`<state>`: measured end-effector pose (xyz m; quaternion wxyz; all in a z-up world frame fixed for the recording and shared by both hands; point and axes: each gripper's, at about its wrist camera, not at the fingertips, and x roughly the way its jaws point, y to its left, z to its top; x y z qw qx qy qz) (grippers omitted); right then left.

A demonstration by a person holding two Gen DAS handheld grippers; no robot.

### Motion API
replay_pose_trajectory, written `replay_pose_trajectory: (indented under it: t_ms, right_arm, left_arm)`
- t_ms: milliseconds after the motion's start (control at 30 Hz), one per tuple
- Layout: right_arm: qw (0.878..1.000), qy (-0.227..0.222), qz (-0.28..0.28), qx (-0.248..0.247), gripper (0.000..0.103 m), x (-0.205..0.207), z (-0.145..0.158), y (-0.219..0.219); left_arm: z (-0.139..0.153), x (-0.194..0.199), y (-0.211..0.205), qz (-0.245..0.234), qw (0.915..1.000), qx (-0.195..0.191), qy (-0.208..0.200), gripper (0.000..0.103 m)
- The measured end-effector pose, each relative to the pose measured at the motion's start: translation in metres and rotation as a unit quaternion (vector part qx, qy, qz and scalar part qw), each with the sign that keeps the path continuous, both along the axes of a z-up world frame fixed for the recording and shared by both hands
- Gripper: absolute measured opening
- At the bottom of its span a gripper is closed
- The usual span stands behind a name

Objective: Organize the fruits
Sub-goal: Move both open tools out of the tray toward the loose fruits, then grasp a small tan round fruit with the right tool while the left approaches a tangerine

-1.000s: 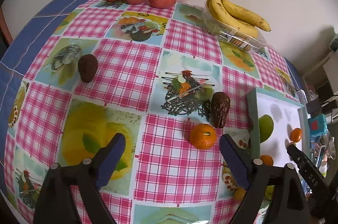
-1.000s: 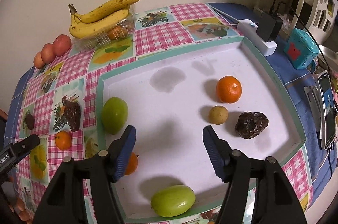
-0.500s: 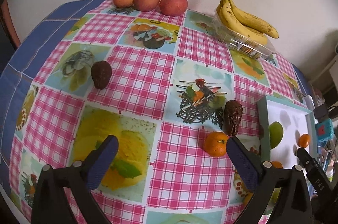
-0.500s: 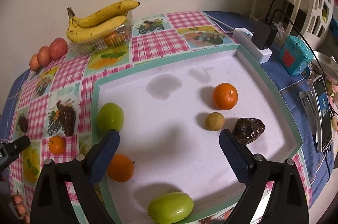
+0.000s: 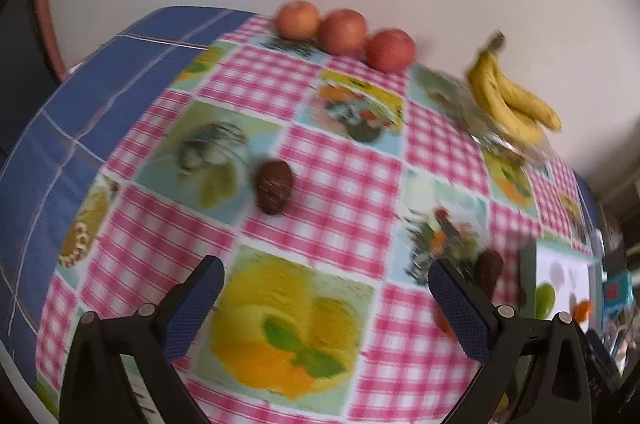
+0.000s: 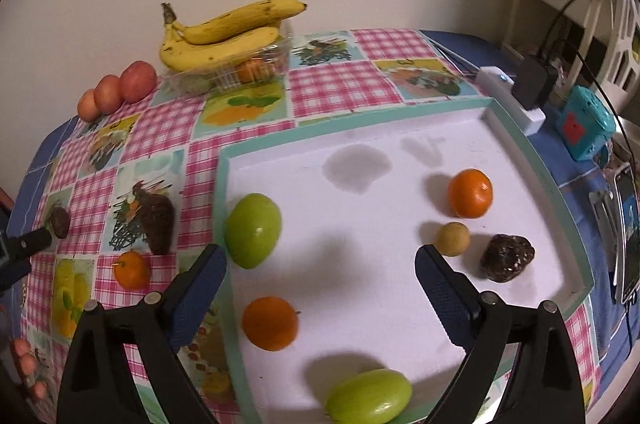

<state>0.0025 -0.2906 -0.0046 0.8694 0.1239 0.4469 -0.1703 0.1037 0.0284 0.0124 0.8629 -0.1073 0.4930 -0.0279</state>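
Note:
My left gripper (image 5: 326, 298) is open and empty above the checked tablecloth, short of a dark avocado (image 5: 274, 186). Another dark avocado (image 5: 488, 270) and an orange (image 5: 442, 320) lie by its right finger. My right gripper (image 6: 320, 280) is open and empty over the white tray (image 6: 536, 160). The tray holds two green fruits (image 6: 253, 230) (image 6: 368, 402), two oranges (image 6: 469, 193) (image 6: 270, 323), a small brown fruit (image 6: 452, 239) and a dark avocado (image 6: 507, 258). An orange (image 6: 132, 270) and an avocado (image 6: 160, 222) lie left of the tray.
Three apples (image 5: 344, 32) stand in a row at the wall. Bananas (image 5: 508, 96) rest on a clear plastic box. A power strip (image 6: 508, 92), a teal device (image 6: 586, 122) and a phone (image 6: 626, 236) lie right of the tray.
My left gripper has swung left and back, so the far avocado is nearer its middle; that view is blurred. My right gripper has opened wider and pulled back over the tray.

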Motion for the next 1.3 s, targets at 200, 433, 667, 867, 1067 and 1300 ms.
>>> replay_pose_trajectory:
  t_ms: [200, 433, 667, 867, 1067, 1300]
  right_arm:
    - [1.0, -0.014, 0.019, -0.001, 0.096, 0.01, 0.006, 0.019]
    - [0.998, -0.018, 0.053, -0.006, 0.095, 0.021, 0.017, 0.053]
    - [0.997, 0.024, 0.073, 0.009, 0.078, 0.018, 0.016, 0.078]
    - [0.994, 0.064, 0.089, 0.01, 0.07, 0.008, 0.011, 0.093]
    - [0.989, 0.111, 0.099, 0.007, 0.058, -0.004, -0.006, 0.1]
    - [0.986, 0.139, 0.097, 0.01, 0.047, -0.011, -0.018, 0.096]
  left_arm:
    - [0.005, 0.007, 0.037, 0.03, 0.9995, 0.0, -0.009, 0.103]
    - [0.007, 0.007, 0.056, 0.025, 0.9994, -0.021, 0.015, 0.103]
    - [0.01, -0.009, 0.035, -0.03, 0.9983, 0.02, 0.046, 0.103]
    - [0.019, -0.025, 0.017, -0.066, 0.9947, 0.066, 0.043, 0.103]
    - [0.008, -0.03, 0.008, -0.083, 0.9909, 0.079, 0.071, 0.103]
    - [0.007, -0.031, 0.006, -0.084, 0.99, 0.082, 0.078, 0.103]
